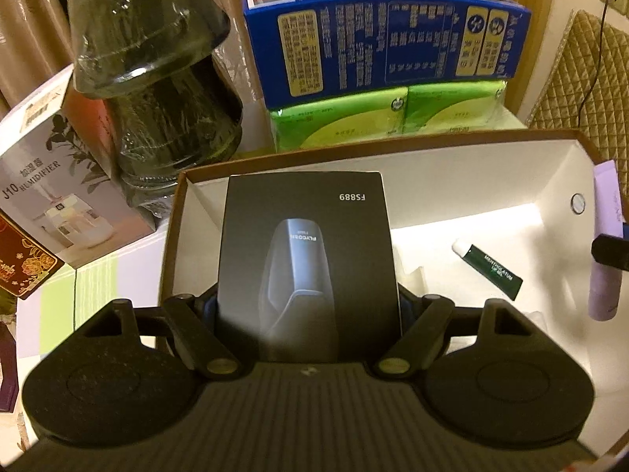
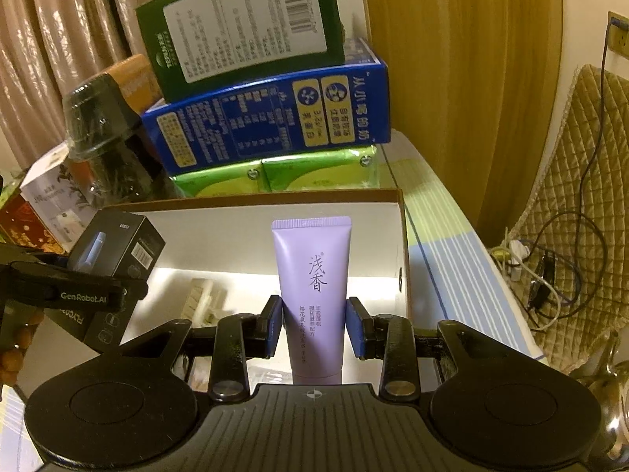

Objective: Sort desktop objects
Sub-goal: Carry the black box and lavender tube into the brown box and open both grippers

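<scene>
My left gripper (image 1: 306,306) is shut on a black box marked FS889 (image 1: 306,244) and holds it over the left part of an open white-lined cardboard box (image 1: 452,165). My right gripper (image 2: 313,326) is shut on a purple tube (image 2: 312,275), held upright above the same cardboard box (image 2: 399,244). The black box (image 2: 114,251) and the left gripper (image 2: 70,295) show at the left of the right wrist view. The purple tube (image 1: 605,244) shows at the right edge of the left wrist view. A small green tube (image 1: 491,269) lies on the box floor.
Behind the cardboard box stand green tissue packs (image 1: 385,118), a blue carton (image 1: 385,47) and a green box (image 2: 243,23) stacked up. A dark glass jar (image 1: 157,78) and a humidifier box (image 1: 59,204) stand at the left. Cables (image 2: 550,267) hang at the right.
</scene>
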Available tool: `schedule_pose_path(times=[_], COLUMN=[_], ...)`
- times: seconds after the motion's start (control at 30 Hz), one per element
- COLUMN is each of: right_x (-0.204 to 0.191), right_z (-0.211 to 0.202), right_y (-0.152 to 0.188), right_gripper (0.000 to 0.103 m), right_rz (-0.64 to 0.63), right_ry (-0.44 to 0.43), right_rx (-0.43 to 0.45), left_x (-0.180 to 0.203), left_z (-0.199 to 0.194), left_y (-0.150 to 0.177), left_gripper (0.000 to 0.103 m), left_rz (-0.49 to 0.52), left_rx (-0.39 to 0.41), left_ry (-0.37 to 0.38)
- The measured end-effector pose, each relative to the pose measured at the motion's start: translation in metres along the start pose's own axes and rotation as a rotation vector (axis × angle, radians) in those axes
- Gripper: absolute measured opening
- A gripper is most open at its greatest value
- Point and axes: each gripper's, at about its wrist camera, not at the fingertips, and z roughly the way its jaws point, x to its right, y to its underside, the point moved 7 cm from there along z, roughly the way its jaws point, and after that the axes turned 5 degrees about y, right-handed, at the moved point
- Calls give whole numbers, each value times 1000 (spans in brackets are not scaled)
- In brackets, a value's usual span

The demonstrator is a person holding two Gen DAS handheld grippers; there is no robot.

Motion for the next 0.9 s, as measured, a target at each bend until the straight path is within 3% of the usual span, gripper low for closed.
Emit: schedule_pose_path(times=[0.4,0.9], right_x=[-2,1], right_z=[10,25], right_y=[-2,-5], right_gripper=[32,32], right_rz=[-15,-32], right_ry=[4,56], right_rx=[-17,-38], left_x=[-1,-6], left_z=[-4,-11], left_y=[-10,0], left_gripper=[76,78], left_rz=[12,0], left_rx=[32,33], left_ry=[-11,-2])
